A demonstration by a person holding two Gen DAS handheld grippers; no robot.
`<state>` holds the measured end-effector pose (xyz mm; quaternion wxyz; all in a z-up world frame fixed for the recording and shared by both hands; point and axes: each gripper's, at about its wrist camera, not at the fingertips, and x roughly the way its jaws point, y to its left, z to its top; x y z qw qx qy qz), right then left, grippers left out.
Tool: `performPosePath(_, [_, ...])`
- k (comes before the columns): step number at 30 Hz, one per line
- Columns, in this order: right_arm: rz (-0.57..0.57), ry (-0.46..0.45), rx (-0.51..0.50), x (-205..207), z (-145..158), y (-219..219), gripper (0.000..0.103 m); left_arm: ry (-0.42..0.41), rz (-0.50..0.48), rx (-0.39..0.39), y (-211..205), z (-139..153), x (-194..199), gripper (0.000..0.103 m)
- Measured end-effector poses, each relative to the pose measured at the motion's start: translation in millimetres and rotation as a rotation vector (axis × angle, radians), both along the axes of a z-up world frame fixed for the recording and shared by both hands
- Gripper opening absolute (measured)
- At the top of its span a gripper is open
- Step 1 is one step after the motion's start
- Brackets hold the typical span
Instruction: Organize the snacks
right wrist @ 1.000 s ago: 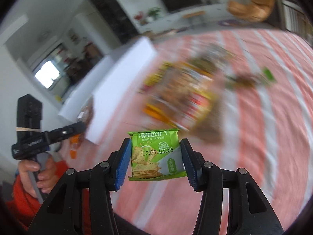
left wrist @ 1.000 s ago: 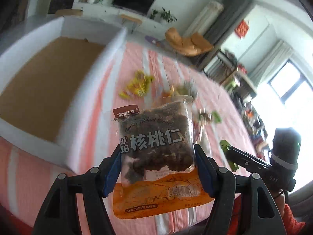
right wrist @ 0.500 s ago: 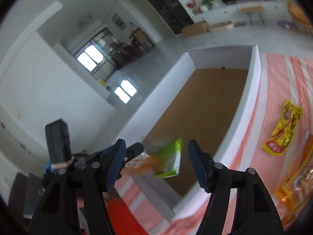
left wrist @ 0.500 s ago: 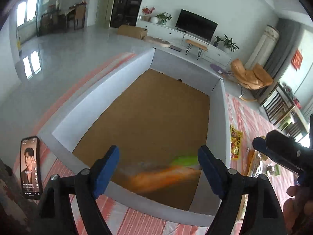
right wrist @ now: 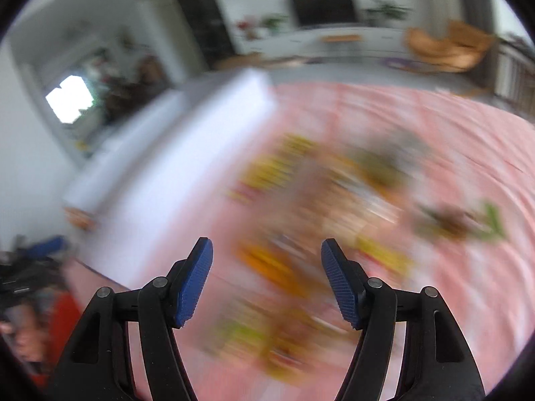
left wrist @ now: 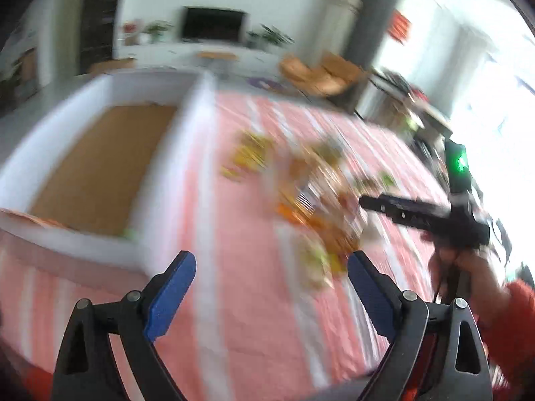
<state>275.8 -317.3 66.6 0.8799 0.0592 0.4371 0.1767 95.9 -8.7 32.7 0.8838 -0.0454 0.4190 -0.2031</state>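
Both grippers, left [left wrist: 271, 287] and right [right wrist: 266, 277], stand apart, empty. The blurred snack packets [right wrist: 321, 200] on the right look light, soft and crinkly; I would pinch one by its flat edge.

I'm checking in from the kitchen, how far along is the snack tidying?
Early going. An orange packet and a green one seem to lie at the near edge of the white box. The left gripper and right gripper are both open and hold nothing. A blurred pile of snacks is left on the striped cloth.
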Motion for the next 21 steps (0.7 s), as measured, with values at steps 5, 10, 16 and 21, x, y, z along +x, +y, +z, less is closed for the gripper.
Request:
performPosePath(5, [-0.188, 0.080, -0.152, -43.0, -54.7, -83.9, 0.071, 0.090, -0.040, 0.163, -49.4, -63.8, 13.1, 0.092])
performPosePath(10, [-0.225, 0.032, -0.176, -61.4, -64.3, -98.5, 0.075, 0.091, 0.039, 0.215, -33.5, -88.3, 22.9, 0.092])
performPosePath(16, [-0.197, -0.005, -0.238, -59.1, -69.8, -77.1, 0.076, 0.060, 0.068, 0.282, -31.4, -101.0, 21.0, 0.094])
performPosePath(21, [-0.193, -0.006, -0.234, -64.7, -70.2, -78.5, 0.077, 0.052, 0.105, 0.275, -30.8, -105.1, 19.1, 0.103])
